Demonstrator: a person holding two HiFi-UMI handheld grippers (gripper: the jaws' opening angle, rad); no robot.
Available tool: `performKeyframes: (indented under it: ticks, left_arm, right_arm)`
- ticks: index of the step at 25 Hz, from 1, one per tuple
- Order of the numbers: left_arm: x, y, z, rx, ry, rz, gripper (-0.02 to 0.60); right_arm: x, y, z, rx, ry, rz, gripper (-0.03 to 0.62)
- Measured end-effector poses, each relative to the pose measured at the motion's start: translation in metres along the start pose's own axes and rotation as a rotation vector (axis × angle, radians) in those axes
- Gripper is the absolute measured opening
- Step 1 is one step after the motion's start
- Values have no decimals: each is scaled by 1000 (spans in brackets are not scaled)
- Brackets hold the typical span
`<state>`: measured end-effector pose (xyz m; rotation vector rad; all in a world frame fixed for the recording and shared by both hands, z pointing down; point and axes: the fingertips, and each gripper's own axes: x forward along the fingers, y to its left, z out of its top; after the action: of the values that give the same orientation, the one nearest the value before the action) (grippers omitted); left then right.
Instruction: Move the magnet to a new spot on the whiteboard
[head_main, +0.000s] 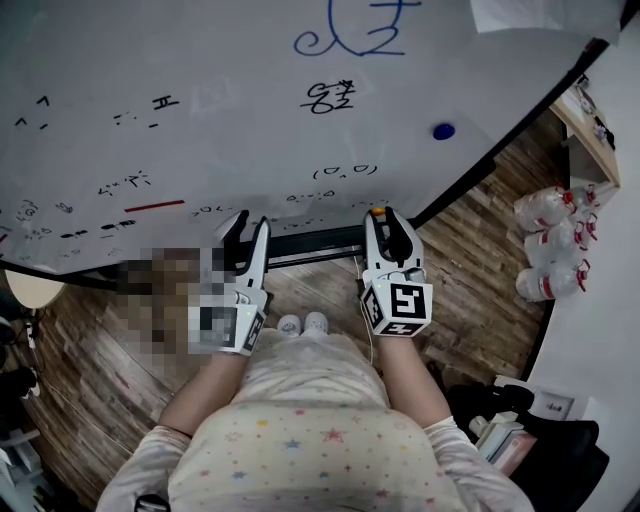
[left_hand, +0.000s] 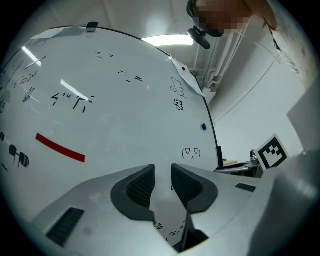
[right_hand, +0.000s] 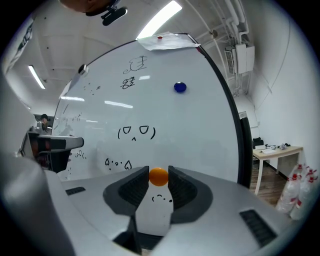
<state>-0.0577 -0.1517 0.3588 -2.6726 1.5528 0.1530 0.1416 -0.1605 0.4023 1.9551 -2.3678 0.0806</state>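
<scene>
Grip status: the right claw (right_hand: 159, 169) pinches the magnet (right_hand: 159, 177), a small orange button, between the very tips of its pads. The magnet sits low on the board (head_main: 250, 60), close to its bottom edge and just above a small marker face (right_hand: 159, 198). We cannot tell whether its back touches the board or stands slightly clear of it. The left claw (left_hand: 163, 171) points at the board further left, with its jaws a narrow gap apart and nothing between them.

Handling, as we judge it: the magnet looks light, rigid and glossy, so its rounded shell is likely to be slippery under the pads. We expect the only real load to be its pull toward the steel. We take hold across its sides, as the right claw does now. Because only the pad tips engage, the margin is small, and a twist could pop the magnet out.

For the move, we advise lifting the magnet straight off the board. Dragging it could smear the marker drawings. We choose a bare patch, well apart from the blue magnet (right_hand: 180, 87) higher up, and let the magnet seat flat before we spread the jaws.
</scene>
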Motion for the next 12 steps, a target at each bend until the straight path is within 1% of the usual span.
performKeyframes:
  ticks: [4, 12]
  left_arm:
    - [6, -9, 8, 14, -18, -28, 83]
    - [19, -24, 19, 18, -38, -71, 61]
  right_arm:
    - [-5, -4, 14, -2, -19, 0, 122]
    - [-12, -11, 36, -25, -38, 4, 121]
